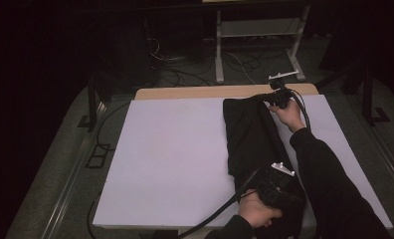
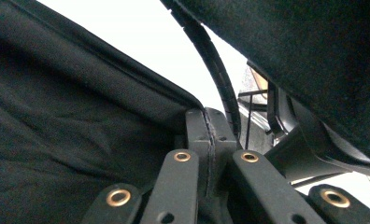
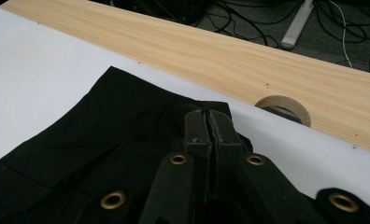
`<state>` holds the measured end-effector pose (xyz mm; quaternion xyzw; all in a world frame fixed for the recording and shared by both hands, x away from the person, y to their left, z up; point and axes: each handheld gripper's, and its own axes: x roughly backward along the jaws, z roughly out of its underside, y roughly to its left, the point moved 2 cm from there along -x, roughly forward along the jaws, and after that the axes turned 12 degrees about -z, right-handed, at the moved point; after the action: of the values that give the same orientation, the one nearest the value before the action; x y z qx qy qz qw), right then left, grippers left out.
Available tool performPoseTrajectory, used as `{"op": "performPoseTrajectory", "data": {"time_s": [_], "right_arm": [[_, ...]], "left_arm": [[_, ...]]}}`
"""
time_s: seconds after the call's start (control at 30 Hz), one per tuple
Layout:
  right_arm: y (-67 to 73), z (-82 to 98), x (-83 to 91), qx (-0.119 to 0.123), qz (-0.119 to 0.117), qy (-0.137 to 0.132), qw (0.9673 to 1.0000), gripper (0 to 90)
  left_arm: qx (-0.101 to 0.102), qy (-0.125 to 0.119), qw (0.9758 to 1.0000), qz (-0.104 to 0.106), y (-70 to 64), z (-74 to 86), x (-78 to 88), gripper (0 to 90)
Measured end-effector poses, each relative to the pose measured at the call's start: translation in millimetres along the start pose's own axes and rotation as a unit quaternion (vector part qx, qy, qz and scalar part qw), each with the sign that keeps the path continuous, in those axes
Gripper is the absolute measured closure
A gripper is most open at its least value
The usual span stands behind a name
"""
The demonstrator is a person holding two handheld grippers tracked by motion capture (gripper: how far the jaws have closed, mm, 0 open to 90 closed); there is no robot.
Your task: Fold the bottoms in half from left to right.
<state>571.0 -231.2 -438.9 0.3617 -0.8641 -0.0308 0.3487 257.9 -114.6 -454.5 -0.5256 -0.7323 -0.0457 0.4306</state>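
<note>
Black garment (image 1: pixel 249 139) lies lengthwise, near edge to far edge.

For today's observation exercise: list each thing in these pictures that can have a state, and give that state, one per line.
Black garment: folded into a long strip, lying flat on the white sheet, pinched at both ends.
Left gripper: shut on the garment's near end.
Right gripper: shut on the garment's far edge.
White sheet: spread flat over the table.
Table: wooden edge bare, with a round hole.
</note>
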Motion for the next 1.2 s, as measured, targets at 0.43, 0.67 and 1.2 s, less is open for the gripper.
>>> {"op": "performPoseTrajectory", "data": {"time_s": [0.43,0.67,1.2], "right_arm": [[-5.3,4.8,3.7,0.006,0.005,0.000,1.0000,86.1],[-10.7,13.9,1.4,-0.005,0.002,-0.004,1.0000,85.5],[1.0,6.8,36.3,-0.037,-0.019,-0.035,0.9985,15.5]], "left_arm": [[0.007,0.008,0.9999,-0.002,-1.8,2.3,-11.9,88.7],[0.007,0.002,0.9999,-0.009,-2.2,0.7,-15.3,87.0],[-0.010,-0.098,0.9944,-0.037,2.9,-7.5,29.6,32.5]]}}
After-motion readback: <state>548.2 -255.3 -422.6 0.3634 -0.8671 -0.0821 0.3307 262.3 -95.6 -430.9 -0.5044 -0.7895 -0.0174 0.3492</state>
